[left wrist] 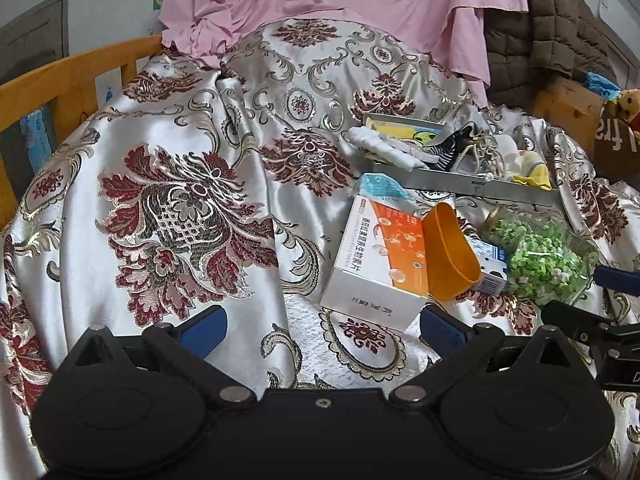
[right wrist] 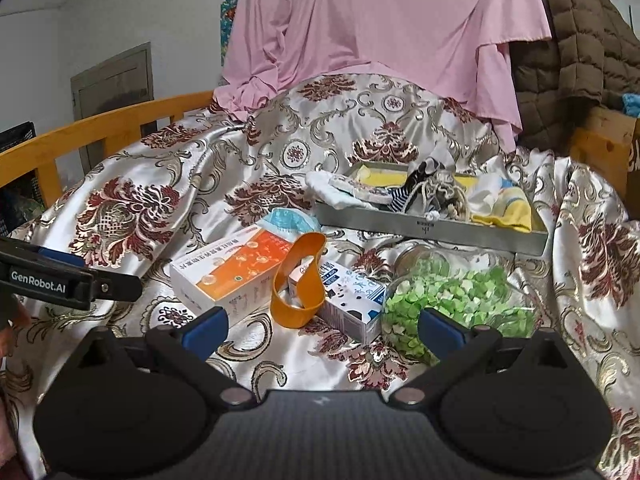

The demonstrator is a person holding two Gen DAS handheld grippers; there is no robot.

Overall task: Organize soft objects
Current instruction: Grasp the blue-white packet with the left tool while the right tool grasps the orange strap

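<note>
A grey metal tray [right wrist: 432, 229] lies on the patterned bedspread and holds soft things: white socks [right wrist: 348, 190], a striped sock [right wrist: 404, 196], a rope bundle [right wrist: 440, 192] and a yellow cloth [right wrist: 508, 204]. The tray also shows in the left wrist view [left wrist: 480, 186]. A blue face mask [right wrist: 290, 220] lies on the bedspread just left of the tray. My left gripper [left wrist: 322, 328] is open and empty, low over the bedspread. My right gripper [right wrist: 322, 330] is open and empty, in front of the clutter.
In front of the tray lie an orange-white box [right wrist: 236, 272], an orange scoop [right wrist: 300, 286], a small blue-white carton [right wrist: 356, 296] and a glass jar of green bits [right wrist: 460, 296]. A pink cloth [right wrist: 380, 32] and brown quilt [right wrist: 580, 52] hang behind. A wooden rail [right wrist: 100, 132] runs left.
</note>
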